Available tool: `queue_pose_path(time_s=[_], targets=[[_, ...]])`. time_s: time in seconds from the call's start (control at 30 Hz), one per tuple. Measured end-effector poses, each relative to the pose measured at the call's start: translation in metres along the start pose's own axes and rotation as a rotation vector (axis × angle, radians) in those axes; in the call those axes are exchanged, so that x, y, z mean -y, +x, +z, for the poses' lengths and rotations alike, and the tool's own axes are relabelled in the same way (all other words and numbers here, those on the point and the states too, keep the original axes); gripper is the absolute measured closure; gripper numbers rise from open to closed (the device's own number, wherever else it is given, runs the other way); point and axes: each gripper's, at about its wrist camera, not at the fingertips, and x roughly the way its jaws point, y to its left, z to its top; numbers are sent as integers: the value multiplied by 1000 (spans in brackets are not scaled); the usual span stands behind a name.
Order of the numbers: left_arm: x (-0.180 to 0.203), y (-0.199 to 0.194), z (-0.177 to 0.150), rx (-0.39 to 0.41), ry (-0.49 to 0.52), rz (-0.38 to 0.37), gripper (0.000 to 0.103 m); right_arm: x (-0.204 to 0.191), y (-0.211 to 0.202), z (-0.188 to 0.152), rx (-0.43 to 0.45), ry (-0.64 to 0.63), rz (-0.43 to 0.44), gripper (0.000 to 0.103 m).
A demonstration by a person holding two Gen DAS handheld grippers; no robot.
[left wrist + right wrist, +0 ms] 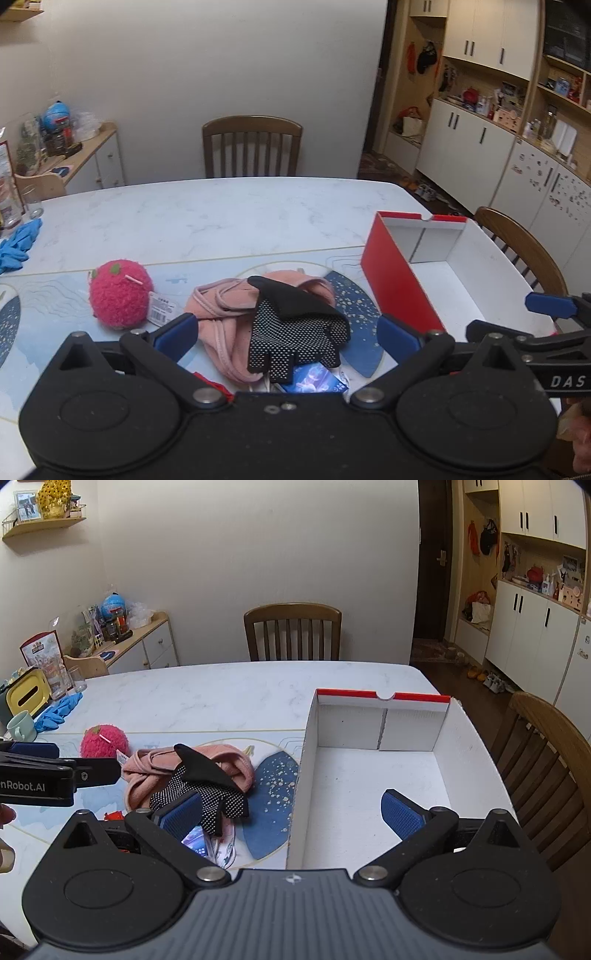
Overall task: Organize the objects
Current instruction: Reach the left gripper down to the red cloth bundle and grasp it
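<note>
A black dotted glove (295, 332) (207, 794) lies on a crumpled pink cloth (221, 314) (147, 771) on the patterned mat. A pink fuzzy plush with a price tag (120, 297) (105, 744) sits to the left. A blue picture card (317, 382) (195, 840) pokes out under the glove. An open red-and-white box (399, 288) (299, 794) stands to the right, empty inside. My left gripper (288, 338) is open above the glove and cloth. My right gripper (291, 812) is open over the box's left wall.
White marble table (221, 214) (221, 698) with wooden chairs at the far side (251, 147) (291, 631) and right (546, 771). Blue gloves (16, 243) (59, 710), glasses (75, 679), a mug (22, 727) and a yellow box (29, 694) sit at the table's left edge.
</note>
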Motion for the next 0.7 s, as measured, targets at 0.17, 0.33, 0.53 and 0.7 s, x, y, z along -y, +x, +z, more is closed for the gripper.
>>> queue_pose_path(time_s=[0.17, 0.33, 0.53, 0.7], targets=[[-1, 1, 1, 14, 31, -35, 1, -8, 0, -2, -8, 10, -18, 0], [2, 3, 3, 18, 44, -75, 1, -14, -3, -3, -3, 3, -41, 0], [11, 8, 7, 22, 21, -82, 1, -8, -7, 0, 11, -7, -42, 0], [25, 14, 7, 15, -6, -43, 1, 10, -5, 5, 11, -40, -11, 0]])
